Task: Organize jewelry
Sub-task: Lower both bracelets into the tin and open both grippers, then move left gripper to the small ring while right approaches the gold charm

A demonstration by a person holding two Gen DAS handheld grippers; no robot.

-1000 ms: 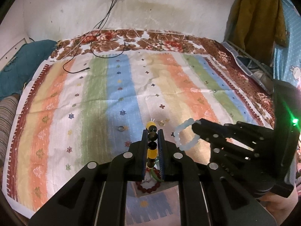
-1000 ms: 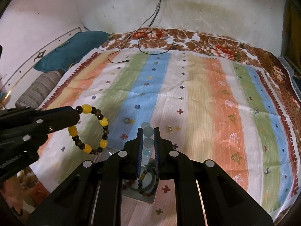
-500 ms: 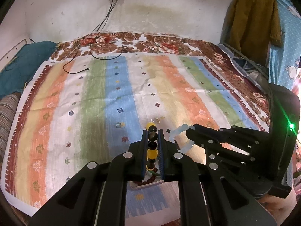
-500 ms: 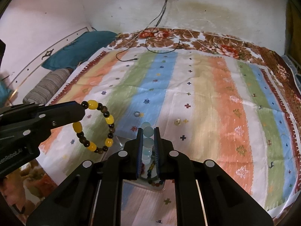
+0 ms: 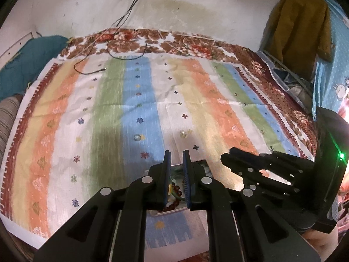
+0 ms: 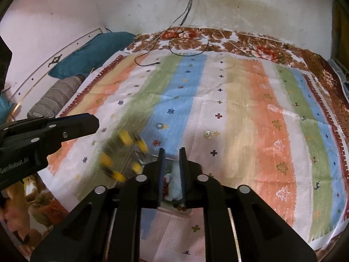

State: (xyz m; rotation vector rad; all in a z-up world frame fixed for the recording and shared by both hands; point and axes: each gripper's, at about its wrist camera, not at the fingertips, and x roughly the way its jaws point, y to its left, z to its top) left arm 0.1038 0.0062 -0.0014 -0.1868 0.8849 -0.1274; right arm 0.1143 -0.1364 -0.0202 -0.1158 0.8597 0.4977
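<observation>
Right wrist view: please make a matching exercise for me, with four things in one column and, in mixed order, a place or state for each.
Things:
1. yellow and black bracelet
2. silvery ring
3. teal pillow
4. left gripper

Places or states:
A. on the blue stripe
B. blurred by motion
C. at the far left, by the wall
D. open, nothing between its fingers

Pairs: 1-B, 2-A, 3-C, 4-D
</observation>
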